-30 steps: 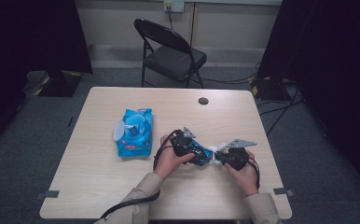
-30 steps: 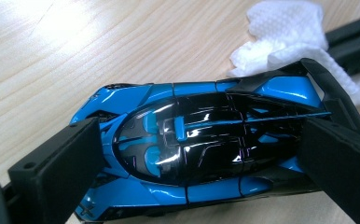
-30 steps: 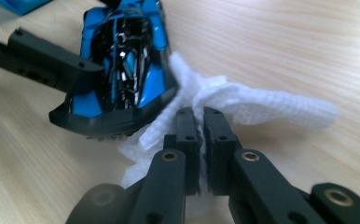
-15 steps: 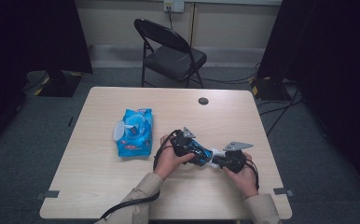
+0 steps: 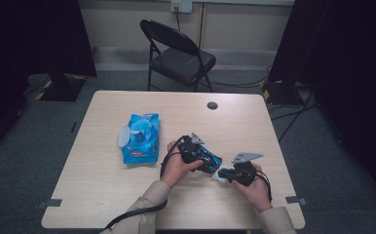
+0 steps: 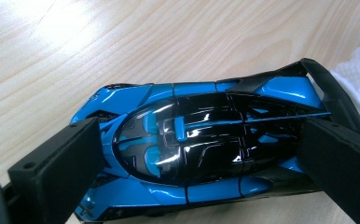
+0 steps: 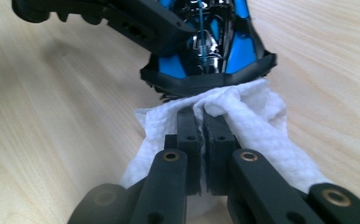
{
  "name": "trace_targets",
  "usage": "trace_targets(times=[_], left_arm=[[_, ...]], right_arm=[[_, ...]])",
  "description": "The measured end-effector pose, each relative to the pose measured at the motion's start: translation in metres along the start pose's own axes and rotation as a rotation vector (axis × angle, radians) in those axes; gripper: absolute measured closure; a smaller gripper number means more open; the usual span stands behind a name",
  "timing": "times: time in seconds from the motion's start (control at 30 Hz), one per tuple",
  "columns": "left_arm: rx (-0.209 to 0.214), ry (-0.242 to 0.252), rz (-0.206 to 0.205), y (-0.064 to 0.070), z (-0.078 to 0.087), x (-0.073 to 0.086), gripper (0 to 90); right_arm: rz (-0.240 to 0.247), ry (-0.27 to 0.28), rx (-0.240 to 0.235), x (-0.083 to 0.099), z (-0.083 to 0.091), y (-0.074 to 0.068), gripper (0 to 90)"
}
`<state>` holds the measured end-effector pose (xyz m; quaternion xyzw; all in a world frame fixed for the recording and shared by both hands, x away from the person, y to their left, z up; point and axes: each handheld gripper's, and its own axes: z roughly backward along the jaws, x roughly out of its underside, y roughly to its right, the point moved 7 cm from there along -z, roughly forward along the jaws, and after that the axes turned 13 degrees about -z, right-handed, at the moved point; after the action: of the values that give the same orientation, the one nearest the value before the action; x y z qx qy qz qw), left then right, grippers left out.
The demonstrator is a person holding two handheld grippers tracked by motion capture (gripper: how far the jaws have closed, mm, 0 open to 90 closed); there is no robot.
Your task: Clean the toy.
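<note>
While the left gripper (image 6: 192,154) clamps a blue-and-black toy car (image 6: 201,144) by its two ends against the table (image 5: 98,195), the right gripper (image 7: 199,116), jaws pinched nearly together on a white wipe (image 7: 257,121), presses that wipe to the car's tail. Car and grippers sit toward the table's 5 o'clock. A blue wipes pack (image 5: 140,138) lies at 9 o'clock.

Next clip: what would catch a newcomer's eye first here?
The shiny blue and black toy car, held between the left tongs near the table's front right. Next, the white wipe pinched in the right tongs and pressed against the car's end. Farther left lies a blue wipe pack with its lid open.
</note>
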<state>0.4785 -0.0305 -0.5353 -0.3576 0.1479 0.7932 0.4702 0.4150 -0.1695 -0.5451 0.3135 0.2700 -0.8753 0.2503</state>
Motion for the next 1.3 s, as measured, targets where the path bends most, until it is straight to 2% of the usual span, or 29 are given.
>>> trace_targets(times=[0.57, 0.73, 0.87, 1.0, 1.07, 1.3], left_arm=[[-0.002, -0.001, -0.003, 0.000, 0.000, 0.000, 0.0], [-0.002, -0.002, -0.004, 0.000, 0.000, 0.000, 0.0], [-0.002, 0.000, -0.004, 0.000, 0.000, 0.000, 0.0], [-0.004, 0.008, 0.004, 0.000, 0.000, 0.000, 0.0], [-0.002, 0.007, 0.004, 0.000, 0.000, 0.000, 0.0], [0.001, 0.004, -0.001, 0.000, 0.000, 0.000, 0.0]], right_arm=[[0.027, -0.016, -0.096, 0.004, -0.011, -0.028, 87.3], [0.055, -0.030, -0.118, 0.004, -0.015, -0.037, 87.1], [0.082, -0.047, -0.162, 0.002, -0.014, -0.046, 87.1], [0.099, -0.033, -0.164, -0.004, -0.004, -0.050, 87.1], [0.083, 0.004, -0.177, -0.012, 0.009, -0.049, 87.1], [0.019, 0.129, -0.155, -0.033, 0.051, -0.030, 87.1]])
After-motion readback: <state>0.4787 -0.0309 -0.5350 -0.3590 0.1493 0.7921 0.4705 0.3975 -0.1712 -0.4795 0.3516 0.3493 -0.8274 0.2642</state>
